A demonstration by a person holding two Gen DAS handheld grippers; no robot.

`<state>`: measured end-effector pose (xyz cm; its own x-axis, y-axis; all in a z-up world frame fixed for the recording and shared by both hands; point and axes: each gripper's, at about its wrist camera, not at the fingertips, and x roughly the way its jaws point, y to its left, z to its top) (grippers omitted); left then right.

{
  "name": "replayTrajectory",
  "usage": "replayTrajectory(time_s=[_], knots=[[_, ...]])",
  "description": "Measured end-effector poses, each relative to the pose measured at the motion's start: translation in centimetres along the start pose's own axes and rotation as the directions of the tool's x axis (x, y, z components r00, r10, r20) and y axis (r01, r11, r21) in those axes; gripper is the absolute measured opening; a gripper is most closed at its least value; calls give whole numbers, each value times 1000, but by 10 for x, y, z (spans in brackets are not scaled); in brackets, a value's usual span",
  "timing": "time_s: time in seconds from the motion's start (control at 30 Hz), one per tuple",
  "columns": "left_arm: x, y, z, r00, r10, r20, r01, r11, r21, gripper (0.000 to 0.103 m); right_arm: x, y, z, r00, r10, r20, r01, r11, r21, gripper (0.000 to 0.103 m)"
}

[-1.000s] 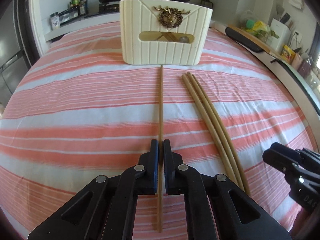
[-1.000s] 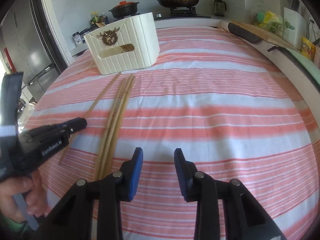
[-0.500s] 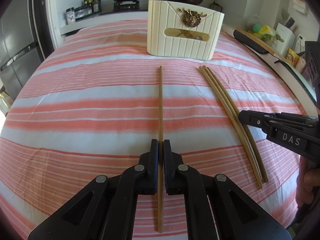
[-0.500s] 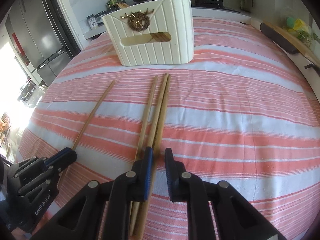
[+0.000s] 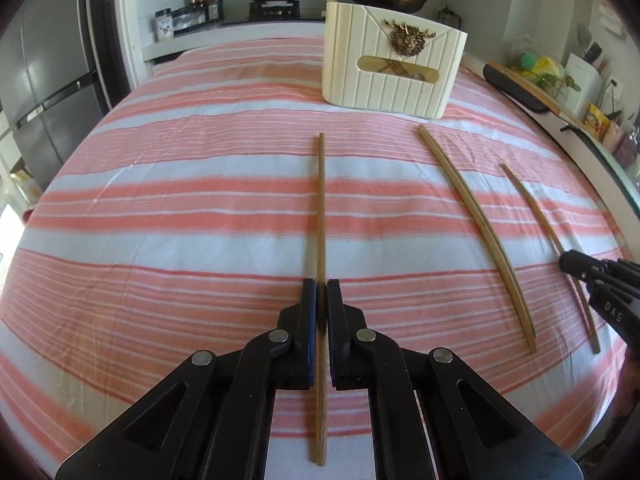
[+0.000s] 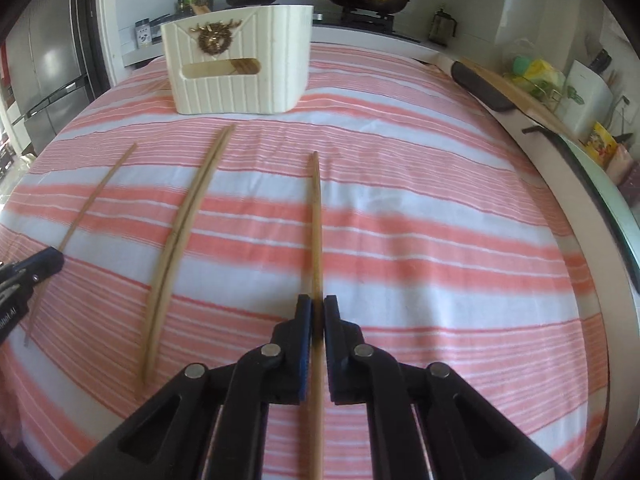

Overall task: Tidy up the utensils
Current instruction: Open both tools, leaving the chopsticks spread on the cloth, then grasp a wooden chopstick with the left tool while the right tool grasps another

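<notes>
Before the ribbed cream caddy (image 5: 390, 68), each gripper, left (image 5: 321, 298) and right (image 6: 317, 312), clamped one slender wooden chopstick (image 5: 321, 208).

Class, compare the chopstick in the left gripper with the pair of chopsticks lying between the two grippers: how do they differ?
The single chopstick is clamped in the left gripper; the pair lies free on the tablecloth. The single one is darker brown; the pair is paler. All are wooden and point towards the cream holder.
</notes>
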<state>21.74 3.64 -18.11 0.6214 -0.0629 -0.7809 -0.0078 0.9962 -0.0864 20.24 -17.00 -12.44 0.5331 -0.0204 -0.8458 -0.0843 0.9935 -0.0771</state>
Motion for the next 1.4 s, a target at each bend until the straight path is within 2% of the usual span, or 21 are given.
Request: replayTrajectory(time_s=[0.1, 0.13, 0.17, 0.2, 0.23, 0.27, 0.3, 0.47, 0.57, 0.9, 1.0, 1.1, 1.2, 1.33, 1.4], knots=[[-7, 6, -7, 1000, -8, -6, 8, 1000, -22, 7, -12, -17, -18, 1000, -19, 11, 19, 1000, 20, 8], [-8, 7, -8, 1000, -18, -9, 18, 999, -29, 11, -14, -20, -23, 1000, -25, 16, 25, 999, 22, 12], [-9, 6, -8, 999, -35, -11, 34, 999, -29, 24, -15, -21, -26, 999, -33, 22, 33, 999, 20, 20], [-9, 4, -7, 999, -50, -15, 49, 999, -20, 41, -17, -22, -29, 998, -48, 40, 47, 999, 18, 36], [-8, 1, -6, 999, -47, -18, 47, 999, -4, 51, -18, -23, -30, 997, -56, 54, 56, 998, 17, 50], [-7, -3, -5, 1000, -19, -22, 19, 1000, 13, 72, -18, -24, -32, 996, -59, 62, 58, 998, 20, 54], [-5, -7, -4, 1000, 15, -25, -14, 999, 30, 82, -17, -25, -33, 996, -52, 68, 50, 998, 27, 54], [5, -13, -5, 997, 62, -48, -58, 996, 72, 91, -12, -36, -34, 996, 18, 82, -25, 996, 82, 55], [11, -10, -3, 996, 63, -63, -60, 997, 59, 99, -11, -35, -36, 994, 22, 111, -29, 998, 63, 56], [12, -11, -3, 996, 66, -63, -62, 996, 57, 102, -9, -34, -37, 992, 18, 127, -27, 997, 68, 56], [13, -10, -1, 996, 43, -80, -38, 997, 63, 102, -9, -35, -36, 993, 23, 114, -31, 997, 73, 56], [14, -9, 7, 988, -14, -152, 35, 990, 134, 102, -7, -38, -23, 998, 57, 13, -58, 997, 44, 56], [10, 4, 23, 979, -83, -185, 108, 986, 125, 101, -3, -47, -5, 985, 137, -105, -136, 991, 13, 56], [15, 21, 55, 978, -109, -177, 127, 988, 92, 99, 6, -52, 21, 966, 188, -176, -194, 981, -15, 54], [26, 22, 71, 977, -94, -189, 116, 988, 104, 88, 17, -49, 35, 962, 190, -195, -199, 979, -30, 53]])
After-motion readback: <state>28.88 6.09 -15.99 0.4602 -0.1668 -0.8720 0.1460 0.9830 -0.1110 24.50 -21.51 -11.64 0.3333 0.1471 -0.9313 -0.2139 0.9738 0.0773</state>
